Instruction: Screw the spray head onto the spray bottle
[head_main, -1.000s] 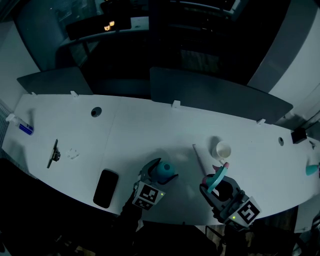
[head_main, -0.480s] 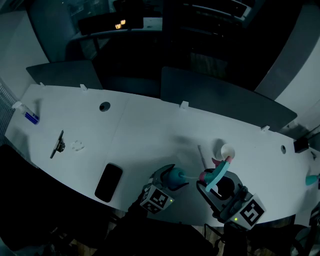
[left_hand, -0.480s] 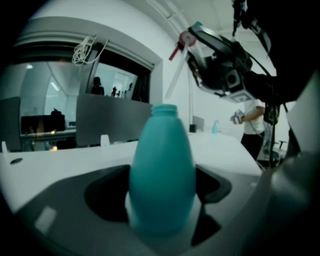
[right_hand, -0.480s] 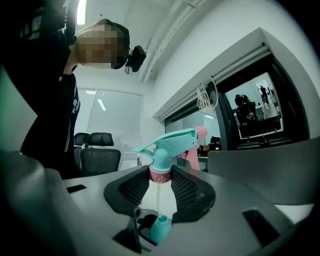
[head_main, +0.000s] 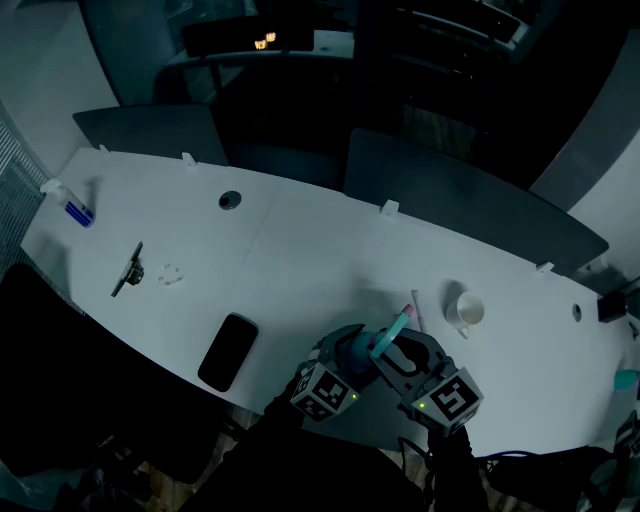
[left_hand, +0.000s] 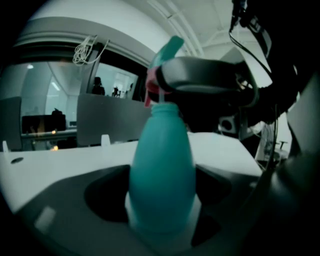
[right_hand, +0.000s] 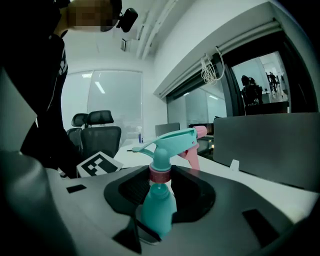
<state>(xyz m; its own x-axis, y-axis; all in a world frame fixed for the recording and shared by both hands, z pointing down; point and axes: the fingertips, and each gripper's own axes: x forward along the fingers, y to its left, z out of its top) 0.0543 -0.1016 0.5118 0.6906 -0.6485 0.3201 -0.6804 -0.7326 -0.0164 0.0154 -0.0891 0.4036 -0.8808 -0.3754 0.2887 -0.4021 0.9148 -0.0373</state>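
Nearest me: left gripper (head_main: 349, 352), jaws clamped on the body of the spray bottle (left_hand: 162, 170), which is carried above the tabletop (head_main: 300, 250) at its near edge. Right gripper (head_main: 404, 356) sits just beside it, jaws closed on the spray head (right_hand: 170, 140). The exact pad contact under the pink collar (right_hand: 160, 175) is hard to read.

Step in hand looks like mating and threading: the head sits on the bottle neck and the collar meets the teal shoulder. Can't tell if the threads have caught.

Next move, my read: left holds the bottle fixed while right twists the head about the neck axis. Keep both coaxial or it cross-threads, and regrip once the wrist runs out of travel.

Count:
- 2 grippers, 1 bottle, 1 spray head
- mid tabletop: 1 dark phone (head_main: 227, 351) to the left, 1 white cup (head_main: 466, 310) to the right
- far left: 1 thin dark tool (head_main: 127, 270), 1 small blue-marked item (head_main: 78, 212), too small to name
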